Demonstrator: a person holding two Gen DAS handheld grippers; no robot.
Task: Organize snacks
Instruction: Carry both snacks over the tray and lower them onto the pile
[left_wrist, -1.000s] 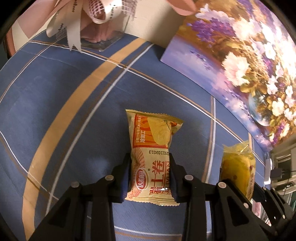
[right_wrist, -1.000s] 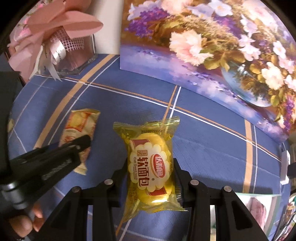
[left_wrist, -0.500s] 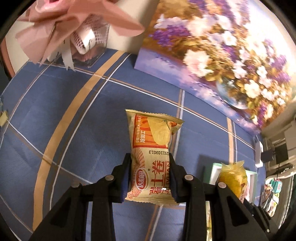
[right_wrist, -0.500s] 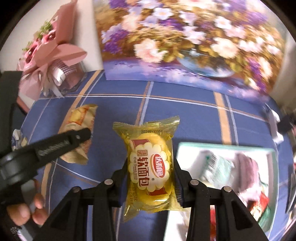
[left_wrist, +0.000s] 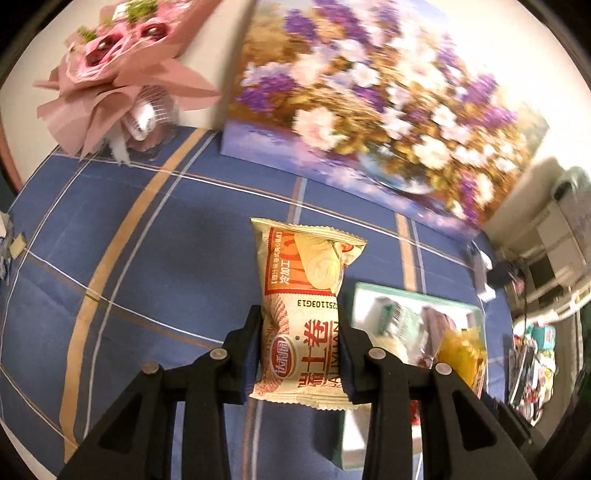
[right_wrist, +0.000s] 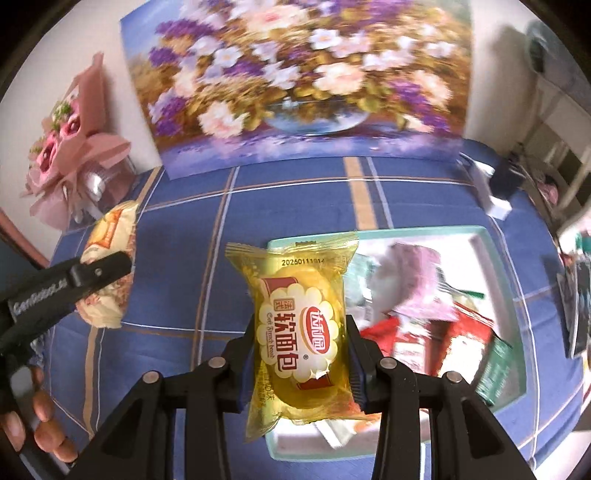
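My left gripper (left_wrist: 299, 332) is shut on a cream and orange roll-cake packet (left_wrist: 303, 317), held above the blue checked tablecloth. The same packet (right_wrist: 107, 266) shows at the left of the right wrist view, with the left gripper's black finger (right_wrist: 92, 275) across it. My right gripper (right_wrist: 301, 345) is shut on a yellow soft-bread packet (right_wrist: 299, 325), hanging over the left edge of a pale green tray (right_wrist: 491, 240) that holds several wrapped snacks. In the left wrist view that tray (left_wrist: 417, 295) lies low right, with the yellow packet (left_wrist: 461, 350) over it.
A flower painting (right_wrist: 303, 81) leans on the wall at the back. A pink bouquet (left_wrist: 122, 70) stands at the back left. A person's fingers (right_wrist: 44, 424) hold the left gripper's handle. Clutter and white furniture (left_wrist: 554, 258) lie past the table's right edge.
Both grippers have risen and travelled right with their packets. The tray of snacks has come into both views, and the yellow packet is now over its left edge.
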